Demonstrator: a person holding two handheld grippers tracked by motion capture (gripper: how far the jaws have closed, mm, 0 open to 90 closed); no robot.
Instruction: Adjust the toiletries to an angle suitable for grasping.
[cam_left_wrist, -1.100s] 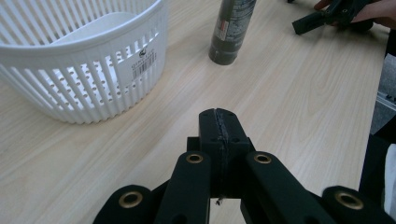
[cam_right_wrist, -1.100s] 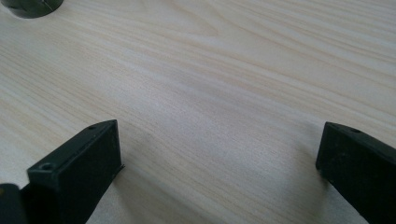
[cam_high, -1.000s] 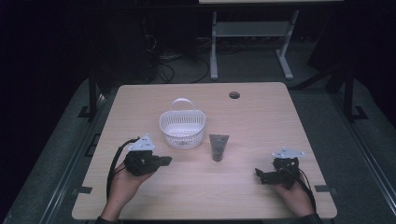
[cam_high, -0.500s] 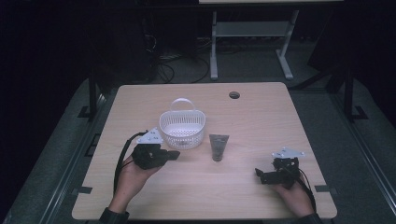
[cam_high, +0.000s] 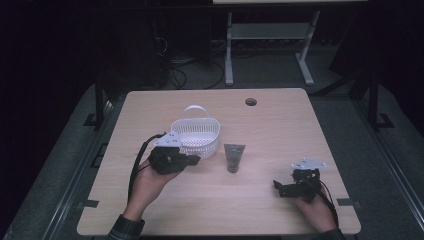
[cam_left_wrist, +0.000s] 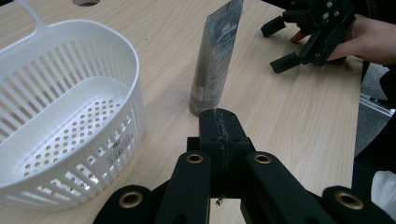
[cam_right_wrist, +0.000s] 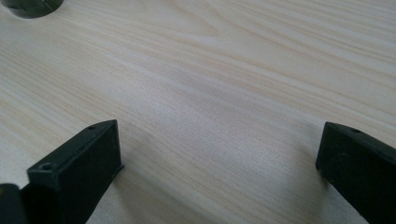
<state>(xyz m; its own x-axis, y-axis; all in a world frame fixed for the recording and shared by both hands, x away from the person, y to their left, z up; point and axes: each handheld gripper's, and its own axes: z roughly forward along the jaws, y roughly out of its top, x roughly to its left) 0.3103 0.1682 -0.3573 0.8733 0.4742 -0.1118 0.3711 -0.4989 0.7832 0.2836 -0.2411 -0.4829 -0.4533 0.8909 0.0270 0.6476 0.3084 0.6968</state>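
Observation:
A white slotted basket (cam_high: 196, 135) with a loop handle stands left of the table's middle. Right of it a dark grey tube (cam_high: 233, 156) lies flat, its cap toward me. My left gripper (cam_high: 194, 160) hovers just in front of the basket and points right, toward the tube. In the left gripper view its jaws (cam_left_wrist: 219, 128) are shut with nothing between them; the basket (cam_left_wrist: 60, 116) is on the left and the tube (cam_left_wrist: 217, 60) just ahead. My right gripper (cam_high: 278, 188) rests low near the front right, open (cam_right_wrist: 219, 154) over bare wood. The tube's cap (cam_right_wrist: 30, 7) shows far off.
A round cable hole (cam_high: 251, 102) sits near the table's far edge. Beyond the wooden table (cam_high: 300, 130) a white desk frame (cam_high: 270, 35) and cables stand on the dark floor. The right gripper (cam_left_wrist: 279, 45) and its hand show across the table in the left gripper view.
My left gripper has moved right and risen a little, from the basket's left front corner to its front, closer to the tube. The right gripper has stayed put.

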